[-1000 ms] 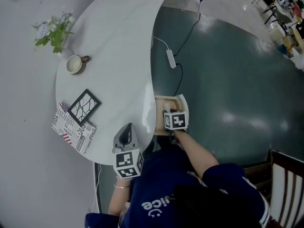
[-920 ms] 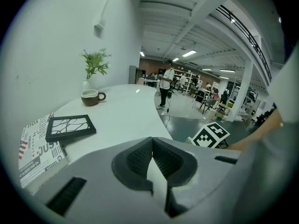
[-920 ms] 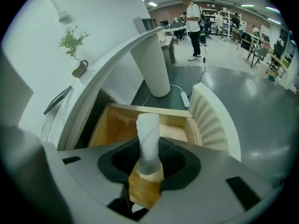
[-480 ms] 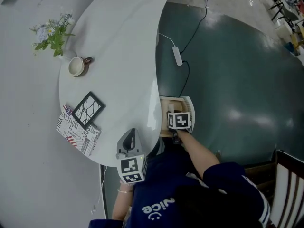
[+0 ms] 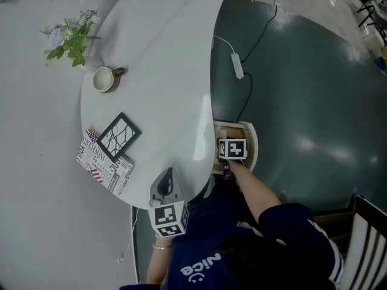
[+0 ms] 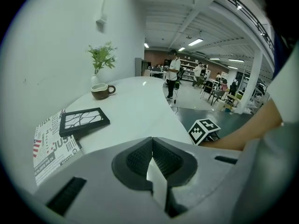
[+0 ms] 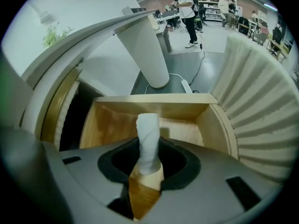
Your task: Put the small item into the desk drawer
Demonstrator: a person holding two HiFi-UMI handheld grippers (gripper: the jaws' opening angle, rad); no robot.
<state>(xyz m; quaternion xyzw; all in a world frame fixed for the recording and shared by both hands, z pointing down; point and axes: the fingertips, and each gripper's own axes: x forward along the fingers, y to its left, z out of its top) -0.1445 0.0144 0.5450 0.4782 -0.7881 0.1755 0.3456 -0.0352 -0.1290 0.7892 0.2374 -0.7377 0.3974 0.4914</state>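
My right gripper [image 7: 148,158] is shut on a small white twisted roll [image 7: 148,139] that stands up between its pads. It hangs over the open wooden drawer [image 7: 154,99], pulled out from under the white desk [image 5: 157,53]. In the head view the right gripper [image 5: 231,149] sits above the drawer [image 5: 249,136], and its marker cube hides the roll. My left gripper [image 6: 150,154] is shut with nothing in it, above the desk's near edge [image 5: 166,185].
On the desk lie a black picture frame [image 5: 118,136] on a printed paper [image 5: 104,167], a cup [image 5: 103,79] and a small plant [image 5: 72,41]. A white power strip with cable [image 5: 238,65] lies on the dark floor. A chair [image 5: 363,234] stands at the right.
My right gripper has sunk lower toward the drawer with the roll still in it. The left gripper has drifted a little along the desk's edge.
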